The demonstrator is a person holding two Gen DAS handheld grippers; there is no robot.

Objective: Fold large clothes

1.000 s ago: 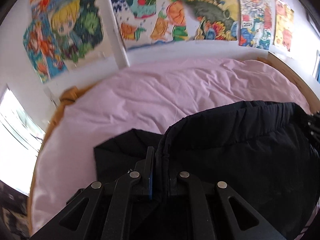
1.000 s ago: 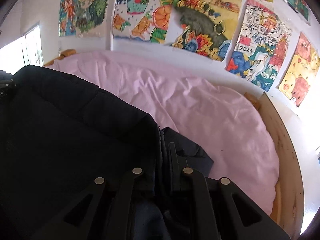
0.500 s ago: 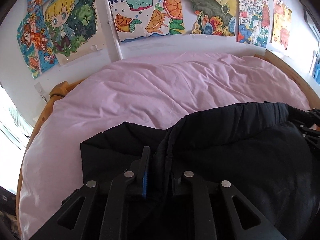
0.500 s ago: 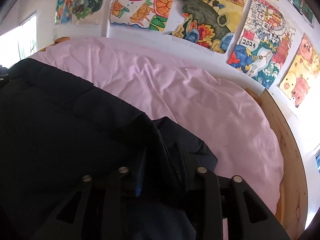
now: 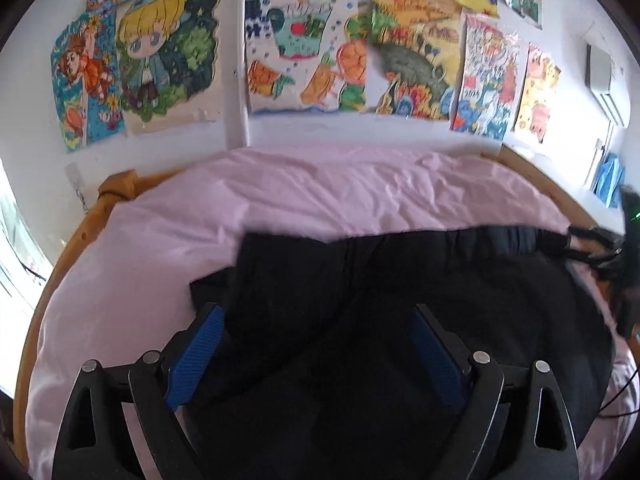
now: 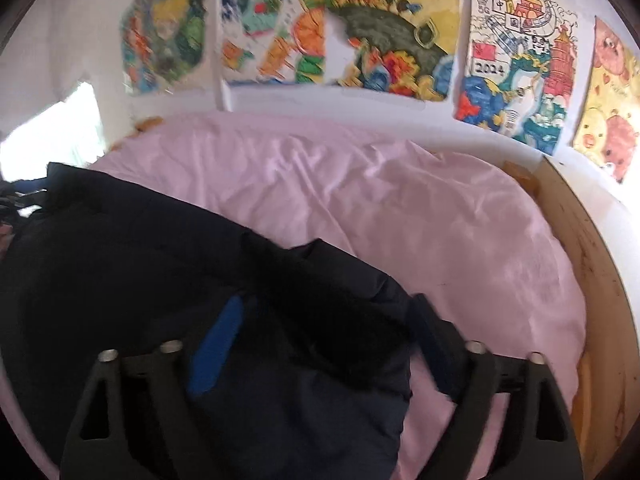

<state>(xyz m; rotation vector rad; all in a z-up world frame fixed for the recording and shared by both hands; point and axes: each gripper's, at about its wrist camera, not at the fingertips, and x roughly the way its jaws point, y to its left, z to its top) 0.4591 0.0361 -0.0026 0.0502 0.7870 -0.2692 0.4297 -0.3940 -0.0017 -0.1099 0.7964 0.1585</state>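
A large black padded jacket (image 5: 400, 300) lies folded on the pink bed sheet (image 5: 320, 196). My left gripper (image 5: 316, 332) hangs over the jacket's left part, its jaws opening wide. The blue pads (image 5: 200, 348) stand apart from the cloth, which lies loose below them. My right gripper (image 6: 324, 328) is over the jacket's (image 6: 140, 264) right end, its jaws also opening, with the dark fabric bunched between the pads (image 6: 216, 348) but not pinched. In the left wrist view the right gripper (image 5: 592, 246) shows at the far right edge of the jacket.
A wooden bed frame (image 6: 600, 280) curves around the pink sheet (image 6: 440, 220). Colourful drawings (image 5: 304, 52) cover the white wall behind the bed. A bright window (image 6: 52, 136) is at the left. A thin black cable (image 5: 624, 392) trails at the right.
Both grippers went from shut on the jacket's raised edge to wide open. The cloth dropped out of the pads and settled flatter on the bed, and both grippers drew back a little.
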